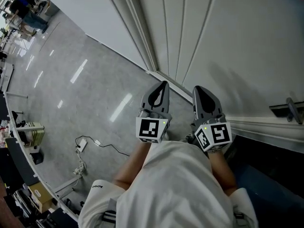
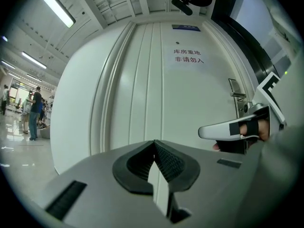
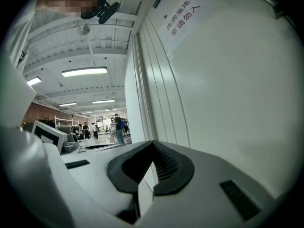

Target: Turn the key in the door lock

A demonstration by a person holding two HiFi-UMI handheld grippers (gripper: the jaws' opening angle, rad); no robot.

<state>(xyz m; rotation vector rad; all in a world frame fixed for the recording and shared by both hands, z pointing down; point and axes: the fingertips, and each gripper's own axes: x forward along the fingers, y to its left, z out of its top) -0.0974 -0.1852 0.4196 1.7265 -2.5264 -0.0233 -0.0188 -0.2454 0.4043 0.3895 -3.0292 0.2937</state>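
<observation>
A white panelled door (image 1: 228, 42) fills the right of the head view. Its metal lever handle (image 1: 290, 109) sticks out at the far right, well to the right of both grippers. In the left gripper view the handle and its lock plate (image 2: 237, 98) sit at the door's right side; I cannot make out a key. My left gripper (image 1: 164, 84) and right gripper (image 1: 197, 89) are side by side, pointing at the door's base. Both are shut with nothing in them, as seen at the left gripper (image 2: 153, 142) and the right gripper (image 3: 152, 142). The right gripper (image 2: 223, 129) also shows in the left gripper view, below the handle.
A sign with red print (image 2: 188, 56) hangs on the door. A cable and power strip (image 1: 81, 145) lie on the grey floor at lower left. Desks and shelves (image 1: 28, 137) line the left edge. People (image 1: 26, 8) stand far off. A dark opening (image 1: 270, 160) lies right of the door.
</observation>
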